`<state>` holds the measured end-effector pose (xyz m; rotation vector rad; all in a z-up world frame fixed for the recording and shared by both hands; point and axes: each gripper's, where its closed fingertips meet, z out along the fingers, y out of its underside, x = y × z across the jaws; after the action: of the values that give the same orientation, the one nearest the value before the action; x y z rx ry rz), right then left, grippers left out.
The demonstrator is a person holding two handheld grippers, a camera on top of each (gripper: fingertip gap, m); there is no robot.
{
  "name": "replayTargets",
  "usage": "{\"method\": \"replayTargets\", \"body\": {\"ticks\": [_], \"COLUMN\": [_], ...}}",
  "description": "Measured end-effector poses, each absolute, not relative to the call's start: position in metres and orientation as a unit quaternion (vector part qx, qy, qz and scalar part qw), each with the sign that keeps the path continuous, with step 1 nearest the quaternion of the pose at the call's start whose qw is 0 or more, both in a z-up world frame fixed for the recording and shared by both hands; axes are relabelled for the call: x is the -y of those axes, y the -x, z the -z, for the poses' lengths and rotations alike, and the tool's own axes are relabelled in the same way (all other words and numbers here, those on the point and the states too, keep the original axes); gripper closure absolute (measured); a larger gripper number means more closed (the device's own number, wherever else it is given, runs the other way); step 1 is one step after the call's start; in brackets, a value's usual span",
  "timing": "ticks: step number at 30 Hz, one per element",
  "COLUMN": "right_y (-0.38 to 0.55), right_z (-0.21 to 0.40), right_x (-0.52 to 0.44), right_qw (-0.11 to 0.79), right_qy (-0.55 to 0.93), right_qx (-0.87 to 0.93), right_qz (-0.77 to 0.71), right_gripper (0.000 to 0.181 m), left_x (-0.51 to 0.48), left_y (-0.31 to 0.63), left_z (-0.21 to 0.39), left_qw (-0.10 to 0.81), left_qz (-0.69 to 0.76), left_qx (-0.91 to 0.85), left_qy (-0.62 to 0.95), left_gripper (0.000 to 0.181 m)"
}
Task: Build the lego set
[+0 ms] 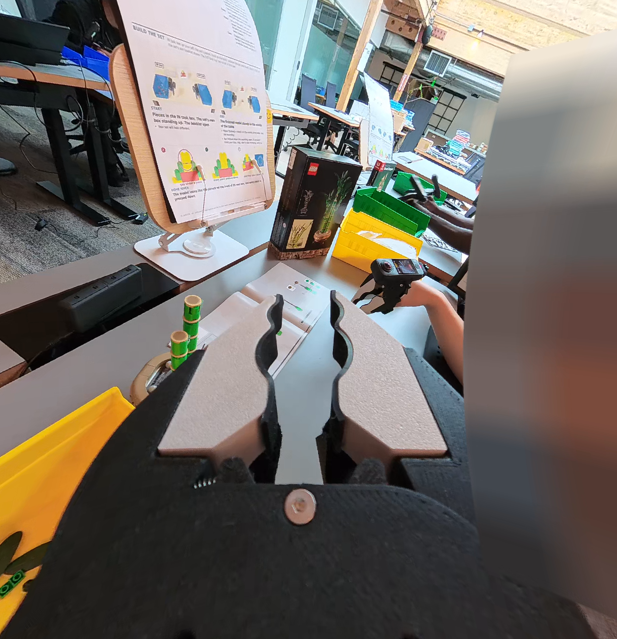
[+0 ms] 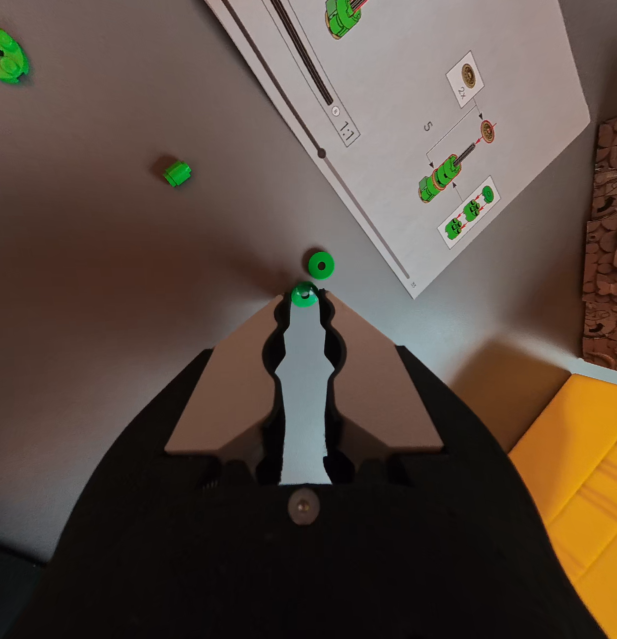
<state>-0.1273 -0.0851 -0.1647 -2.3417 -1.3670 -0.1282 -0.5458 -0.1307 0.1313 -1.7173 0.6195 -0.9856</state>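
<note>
In the right wrist view my right gripper (image 2: 304,294) is shut on a small green round piece (image 2: 304,295) at its fingertips, just above the grey table. A second green round tile (image 2: 321,265) lies flat just beyond it. A small green brick (image 2: 177,173) and a green round plate (image 2: 6,55) lie farther left. In the left wrist view my left gripper (image 1: 306,301) is open and empty above the table. The partly built bamboo model (image 1: 186,332), green stalks with tan rings, stands upright to its left. The open instruction booklet (image 1: 289,304) lies ahead of it and also shows in the right wrist view (image 2: 421,121).
A yellow tray (image 1: 41,484) with green pieces sits at the lower left, and another yellow bin (image 2: 583,466) at the right. The black set box (image 1: 314,204), a task sheet on a stand (image 1: 196,114), yellow (image 1: 372,238) and green bins (image 1: 390,207), and a small camera (image 1: 396,269) stand behind. The grippers' ends are close to 50 cm from one another. My left tips are about 45 cm from the small green brick (image 2: 177,173), my right tips only 8 cm.
</note>
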Motion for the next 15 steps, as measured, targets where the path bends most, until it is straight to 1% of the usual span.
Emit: {"method": "replayTargets", "body": {"ticks": [1, 8, 11, 13, 15], "right_y": [0.128, 0.129, 0.130, 0.135, 0.139], "right_z": [0.165, 0.164, 0.163, 0.157, 0.143], "right_x": [0.085, 0.083, 0.083, 0.083, 0.075], "right_qw": [0.214, 0.231, 0.239, 0.258, 0.305], "right_qy": [0.843, 0.839, 0.838, 0.832, 0.818], "right_qx": [0.492, 0.490, 0.489, 0.491, 0.487], "right_qz": [0.046, 0.042, 0.033, 0.018, 0.016], "right_gripper": [0.165, 0.162, 0.155, 0.155, 0.155], "left_x": [0.131, 0.131, 0.130, 0.130, 0.130], "left_y": [0.546, 0.545, 0.546, 0.548, 0.550], "left_z": [-0.132, -0.132, -0.131, -0.132, -0.135], "left_qw": [0.509, 0.508, 0.508, 0.511, 0.514], "left_qz": [0.410, 0.411, 0.410, 0.411, 0.413], "left_qx": [-0.257, -0.256, -0.256, -0.253, -0.249], "left_qy": [0.712, 0.712, 0.713, 0.712, 0.709], "left_gripper": [0.156, 0.155, 0.155, 0.155, 0.155]}}
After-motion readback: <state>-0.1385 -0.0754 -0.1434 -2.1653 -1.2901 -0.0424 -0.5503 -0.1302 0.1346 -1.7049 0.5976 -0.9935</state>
